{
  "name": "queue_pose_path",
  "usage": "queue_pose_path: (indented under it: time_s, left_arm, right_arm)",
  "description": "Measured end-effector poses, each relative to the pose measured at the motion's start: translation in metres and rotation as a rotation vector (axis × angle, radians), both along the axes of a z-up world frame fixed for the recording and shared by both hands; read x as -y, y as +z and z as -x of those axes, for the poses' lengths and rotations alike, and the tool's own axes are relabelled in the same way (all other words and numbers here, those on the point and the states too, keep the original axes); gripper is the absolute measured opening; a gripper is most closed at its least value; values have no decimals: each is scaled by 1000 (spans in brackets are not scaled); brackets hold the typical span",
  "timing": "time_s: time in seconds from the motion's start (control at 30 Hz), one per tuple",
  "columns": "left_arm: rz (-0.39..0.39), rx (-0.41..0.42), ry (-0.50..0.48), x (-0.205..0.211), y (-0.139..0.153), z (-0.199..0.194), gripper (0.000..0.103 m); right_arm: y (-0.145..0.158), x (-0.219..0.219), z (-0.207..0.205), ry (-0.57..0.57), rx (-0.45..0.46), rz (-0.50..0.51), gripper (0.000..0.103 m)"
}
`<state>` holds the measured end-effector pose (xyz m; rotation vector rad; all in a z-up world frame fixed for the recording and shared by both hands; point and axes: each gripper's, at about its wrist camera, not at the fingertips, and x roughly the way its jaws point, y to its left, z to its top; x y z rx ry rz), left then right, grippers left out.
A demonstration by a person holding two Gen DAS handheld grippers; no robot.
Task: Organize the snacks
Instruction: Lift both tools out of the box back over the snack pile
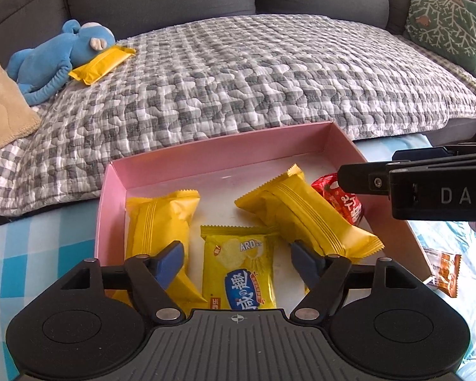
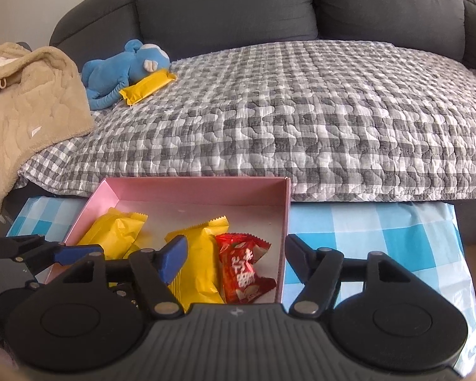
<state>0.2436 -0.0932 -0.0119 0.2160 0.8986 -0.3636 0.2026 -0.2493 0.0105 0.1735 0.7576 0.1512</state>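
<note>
Pink box [image 1: 111, 190] sits on the checked cloth [image 1: 41, 247] at the sofa's front edge, holding two yellow packs, a chip bag [image 1: 241, 273] and a red pack [image 2: 242, 265]. Left gripper [image 1: 238, 250] hovers over the box's near edge, fingers spread wide, pinching nothing; chip bag lies between them. Right gripper [image 2: 234, 250] is just above the box's right near corner, fingers also spread and empty, red pack between them, right wall of the box inside the gap.

Stray yellow pack [image 1: 103, 63] lies on the quilt [image 1: 269, 79] at its far left corner, touching the blue plush [image 1: 54, 60]. Long axis runs diagonally, near-left to far-right. It's well ahead and left of both grippers; left hand looks nearer, so likely its job. Quilt between box and pack is open, free reach path. Plush hugs the pack's left side, so the free side is the right one; grip across the short axis.

Brown pack [image 1: 446, 273] lies on the cloth outside the box's right edge, nearer the right gripper.
</note>
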Motion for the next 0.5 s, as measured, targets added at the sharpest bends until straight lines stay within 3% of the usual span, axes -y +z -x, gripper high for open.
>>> queue_pose_path:
  time_s: [0.23,0.5]
  left_arm:
    - [14,8,-2,-3,20,24,90]
    - [51,-7,5,-18,35,62,92]
  right_arm:
    - [13,2,18,-16,6,1,82]
    - [28,3,50,-22,-6,-11,90]
